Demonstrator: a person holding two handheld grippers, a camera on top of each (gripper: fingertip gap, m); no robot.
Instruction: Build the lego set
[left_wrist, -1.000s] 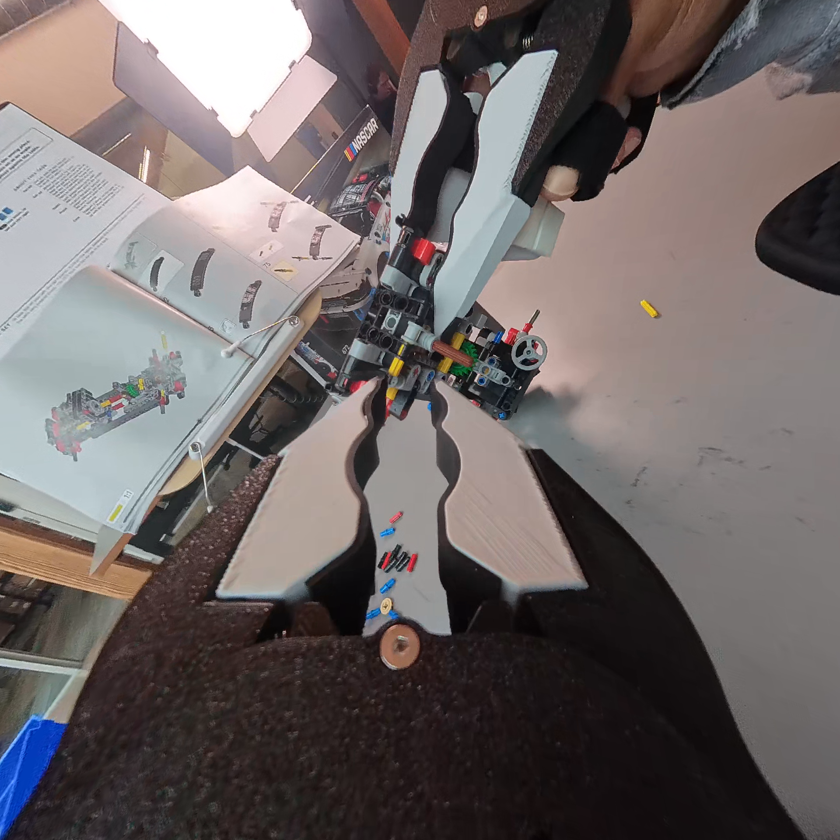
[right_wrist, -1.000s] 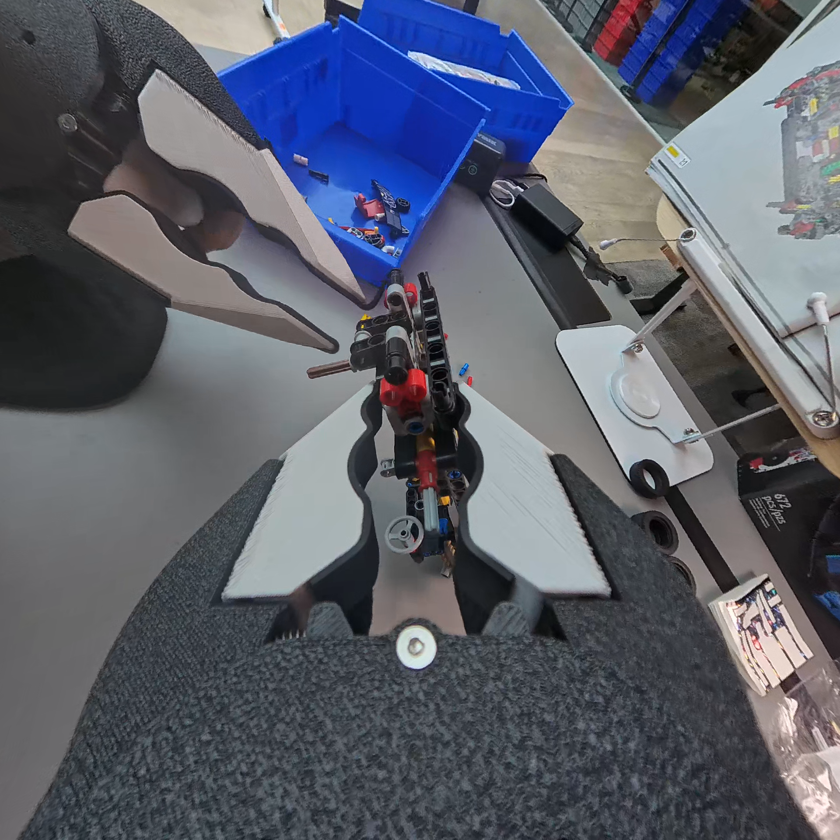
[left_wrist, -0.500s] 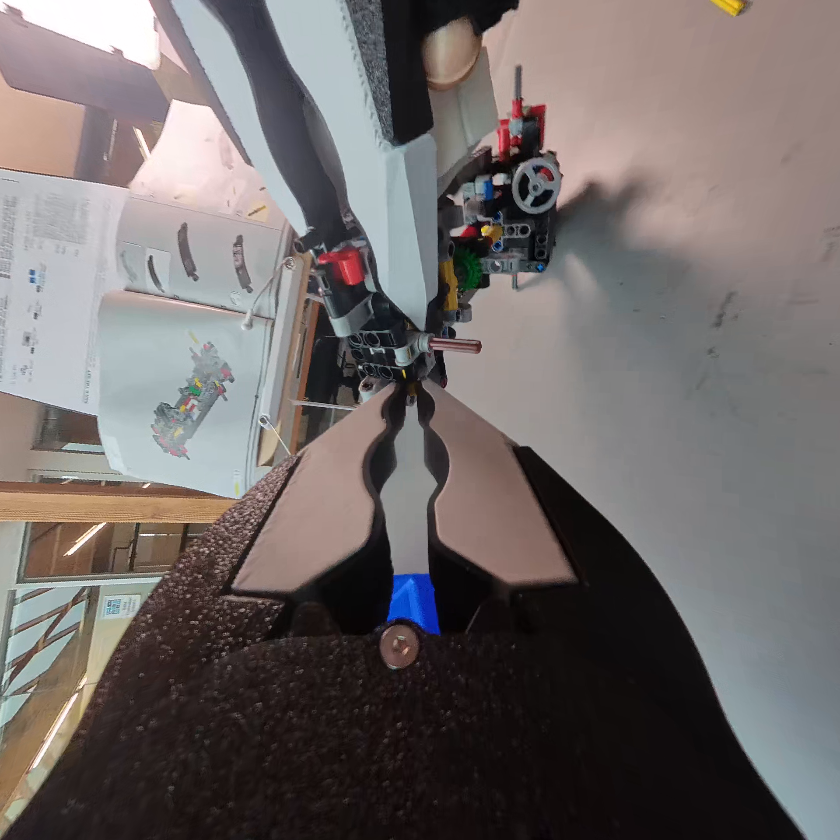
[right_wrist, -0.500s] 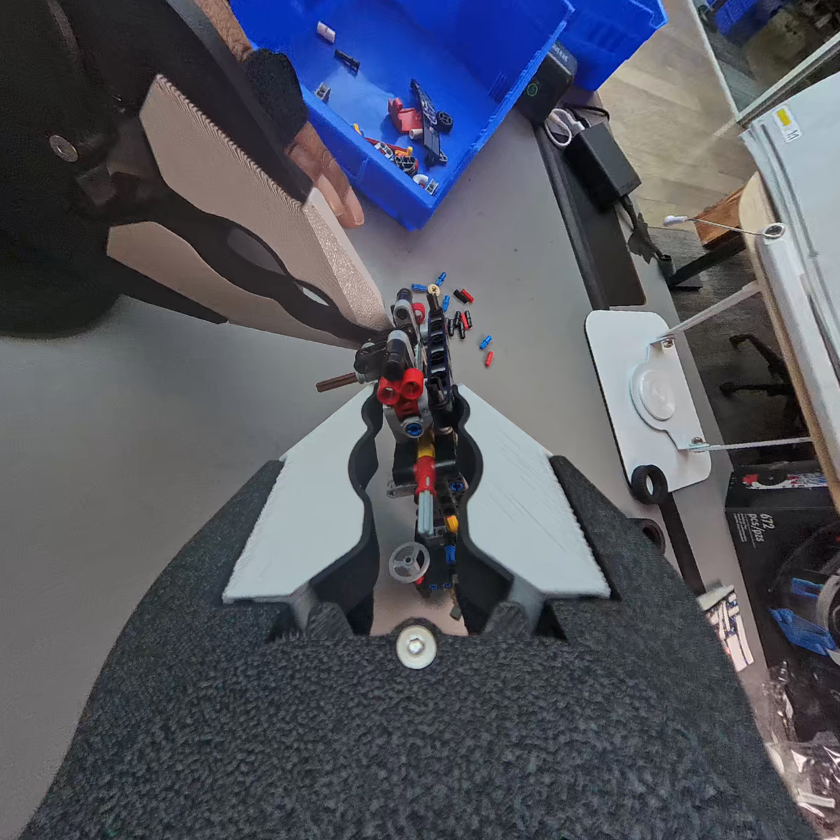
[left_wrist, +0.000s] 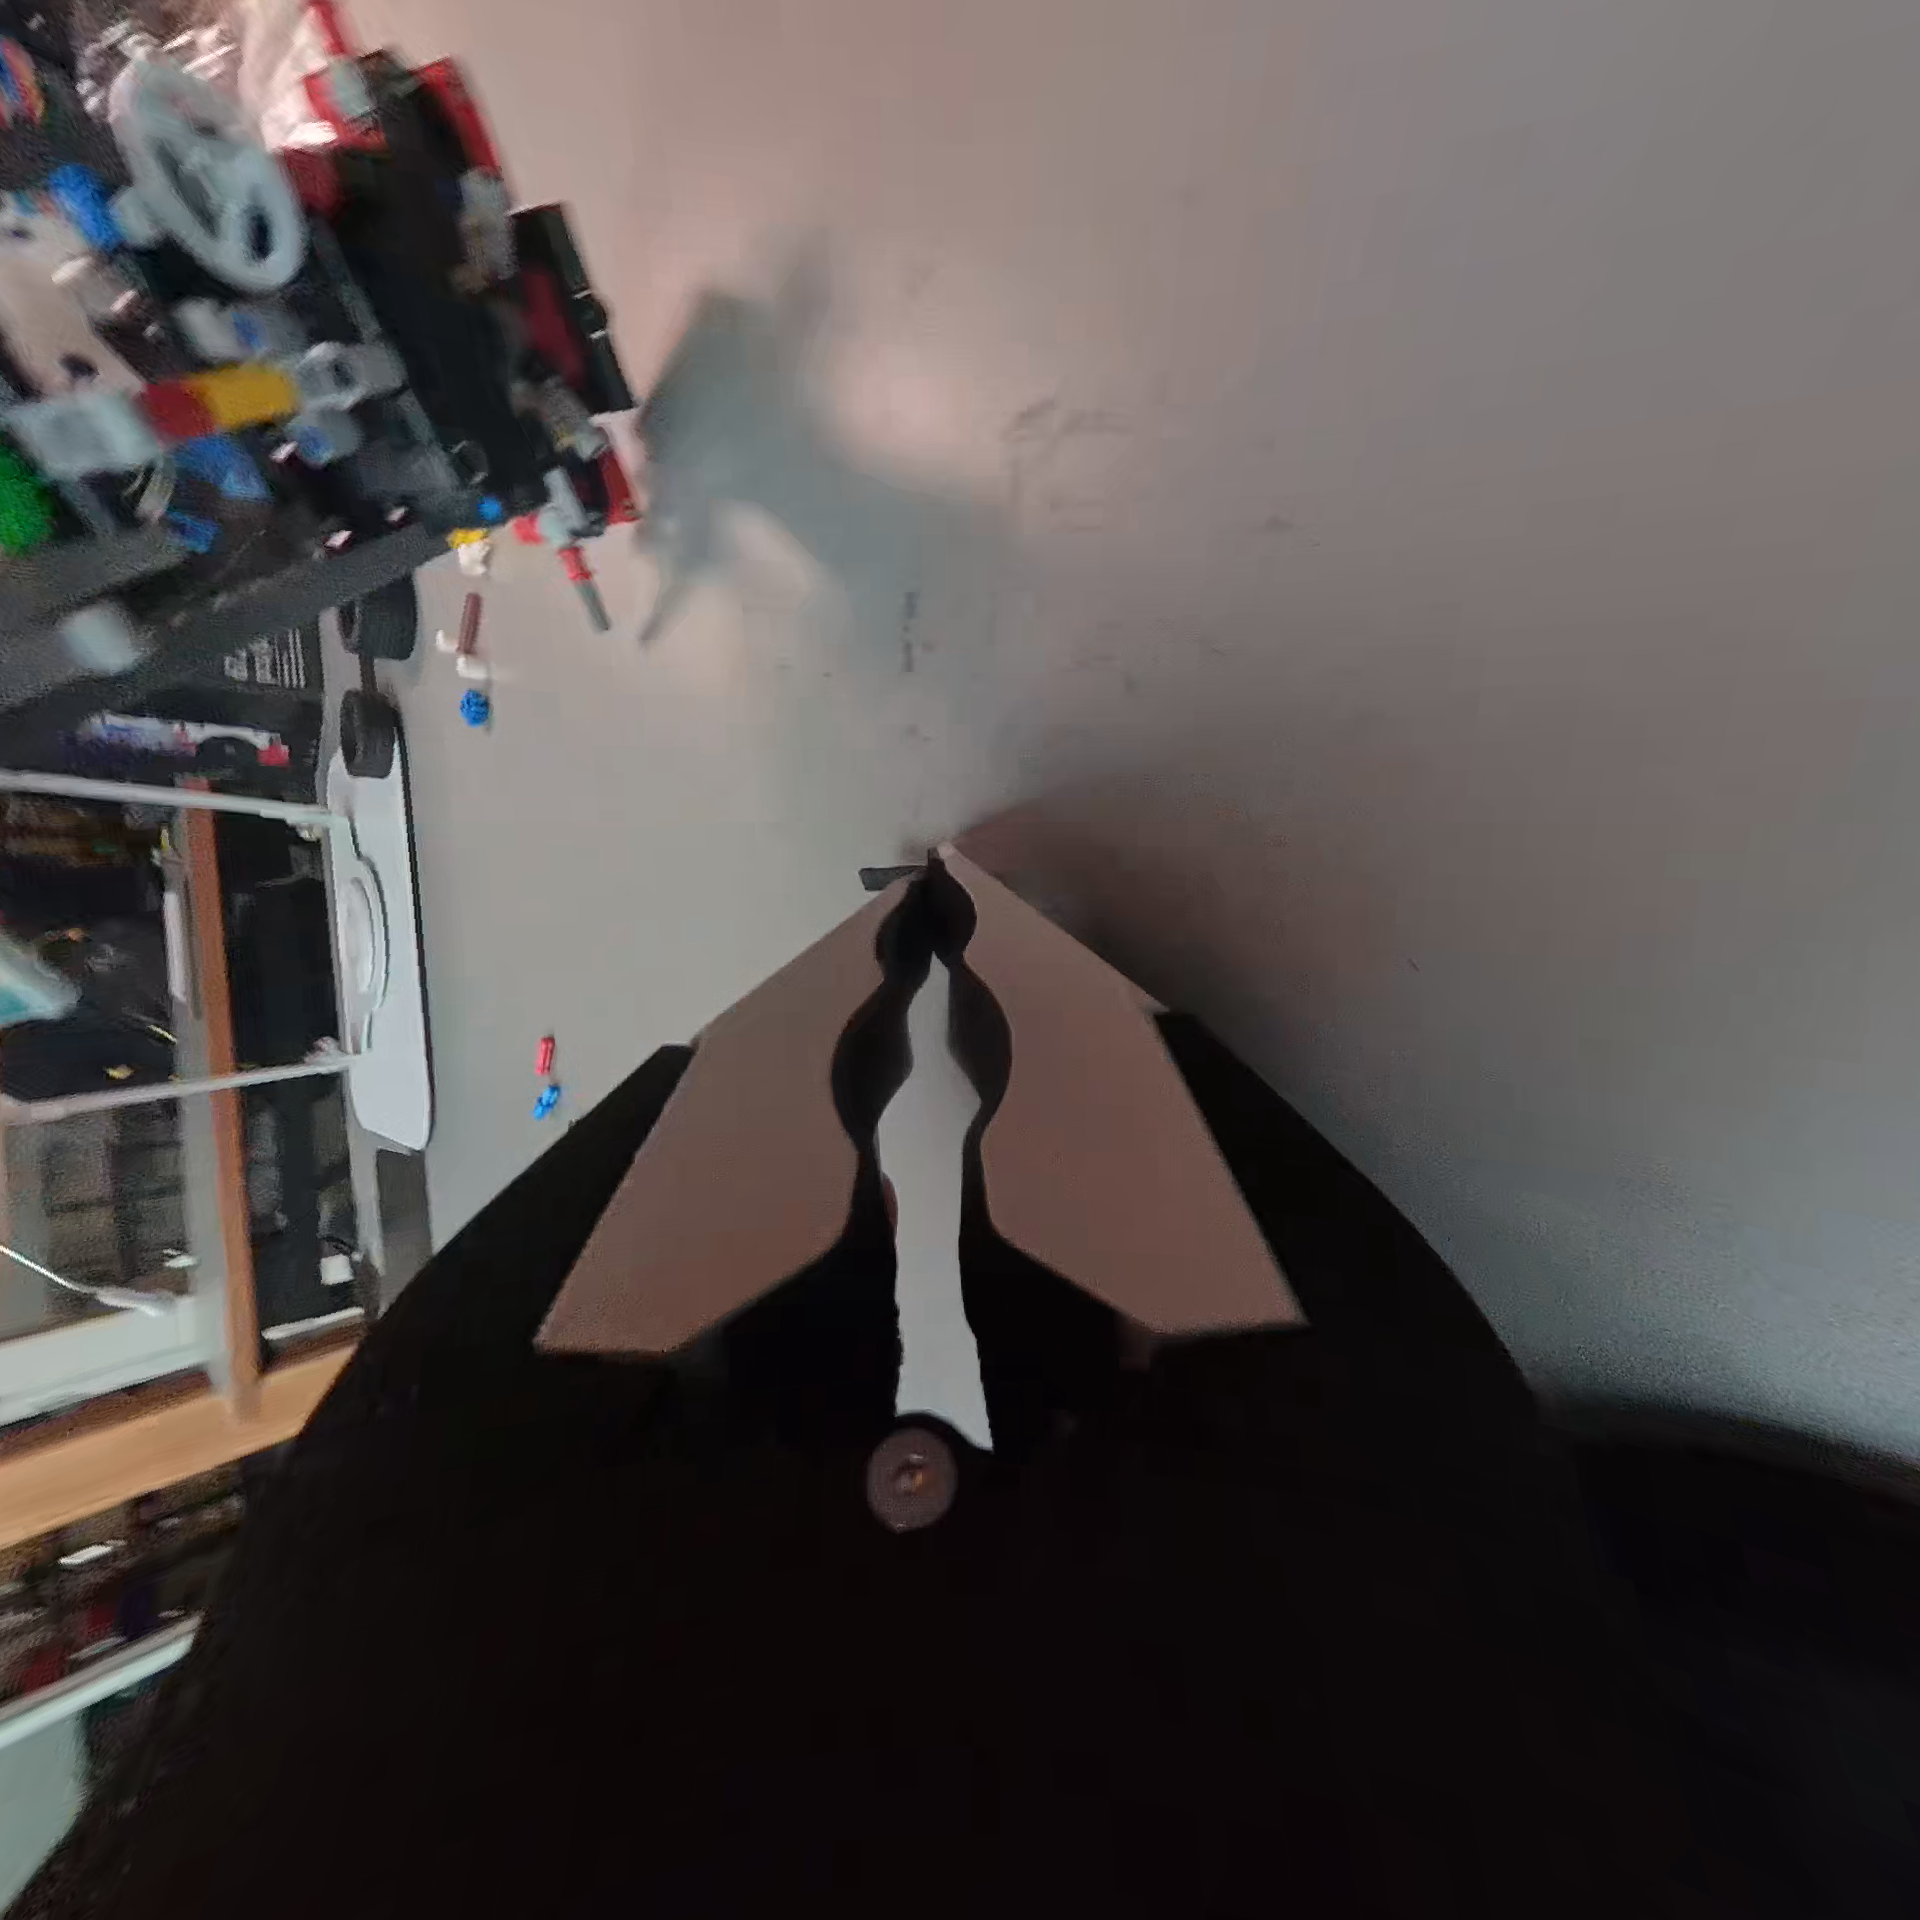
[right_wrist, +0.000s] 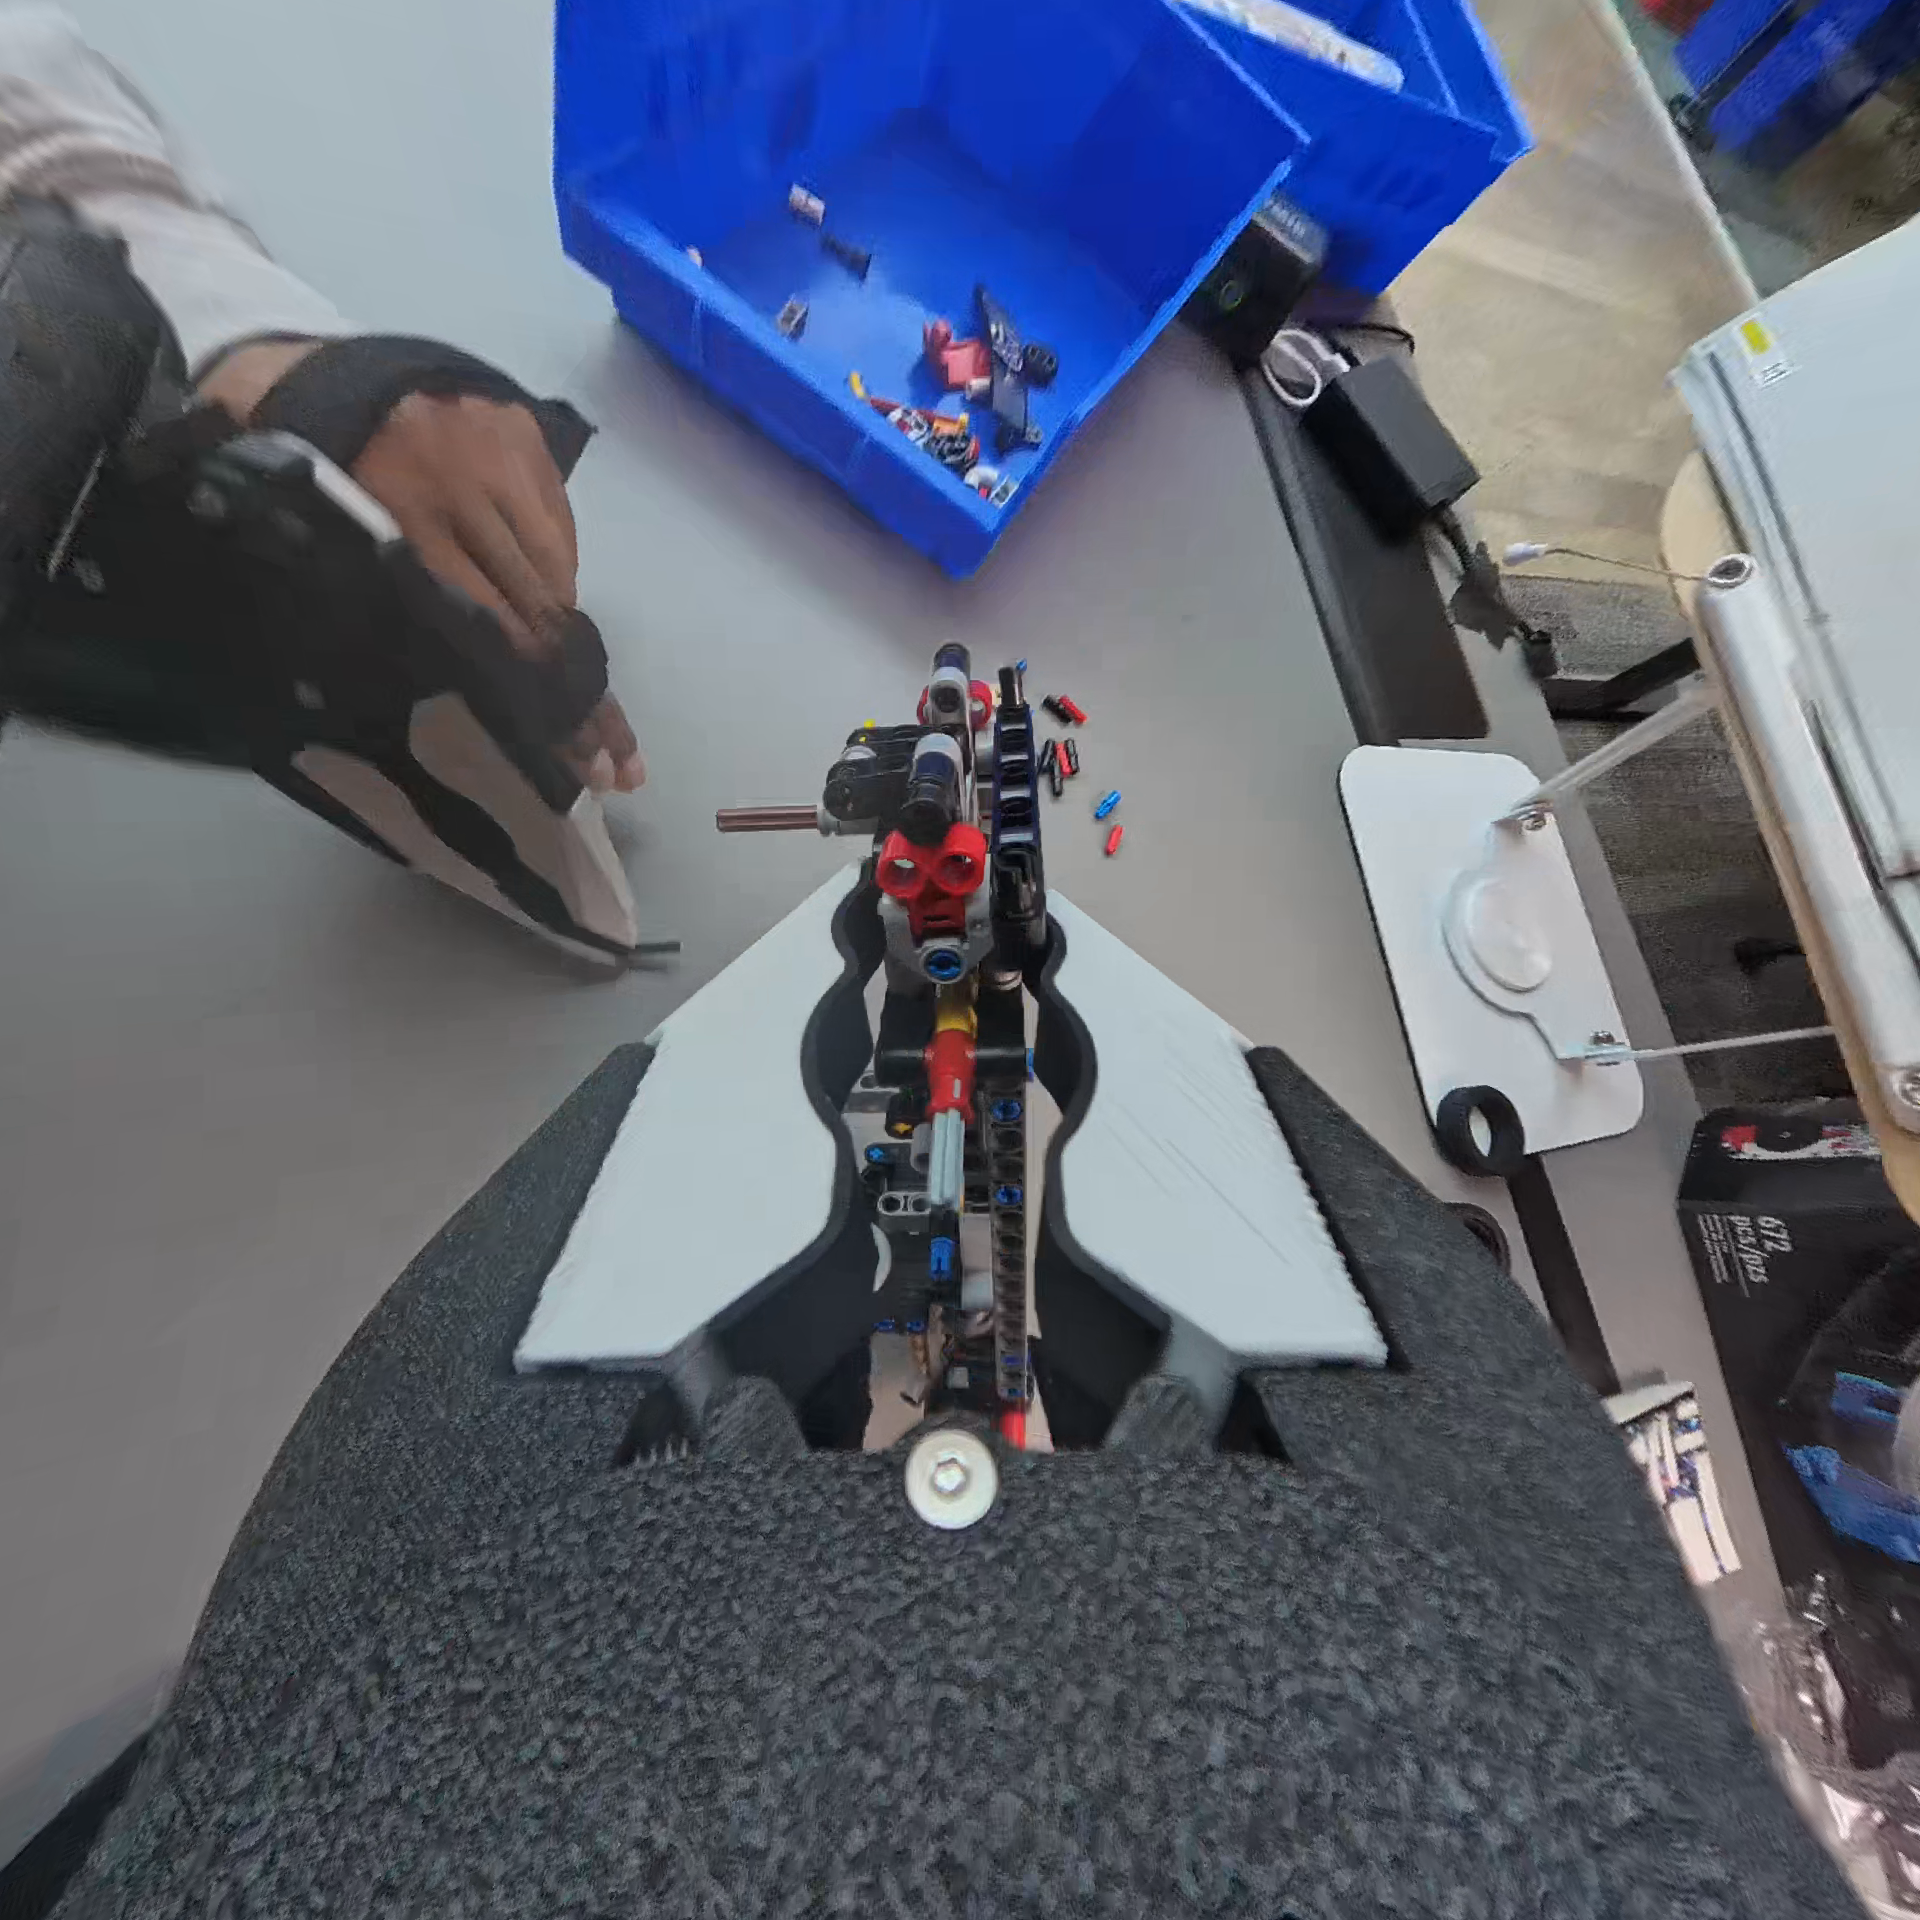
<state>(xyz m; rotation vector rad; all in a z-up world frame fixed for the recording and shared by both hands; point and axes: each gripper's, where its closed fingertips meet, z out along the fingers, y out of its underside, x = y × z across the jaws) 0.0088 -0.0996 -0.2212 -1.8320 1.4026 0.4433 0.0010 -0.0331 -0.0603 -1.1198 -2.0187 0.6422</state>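
Note:
My right gripper (right_wrist: 956, 894) is shut on the part-built lego chassis (right_wrist: 930, 868), black and grey with red connectors and a brown axle sticking out to the left. The chassis also shows blurred at the upper left of the left wrist view (left_wrist: 416, 312), with its grey steering wheel (left_wrist: 208, 208). My left gripper (left_wrist: 935, 862) is down at the grey table (left_wrist: 1351, 520), left of the chassis, with its tips together on a thin black piece (left_wrist: 881, 879). The right wrist view shows that gripper (right_wrist: 613, 935) and the thin black piece (right_wrist: 652, 948) on the table.
A blue bin (right_wrist: 727, 312) with several loose parts stands beyond the chassis. Small pins (right_wrist: 1081, 769) lie beside the chassis. On the right are a white stand base (right_wrist: 1486, 935), a black tyre (right_wrist: 1481, 1132), the instruction booklet (right_wrist: 1829, 468) and a black box (right_wrist: 1787, 1247).
My left gripper left the chassis, swung down to the table on its left and closed on a thin black piece. My right gripper kept its hold on the chassis.

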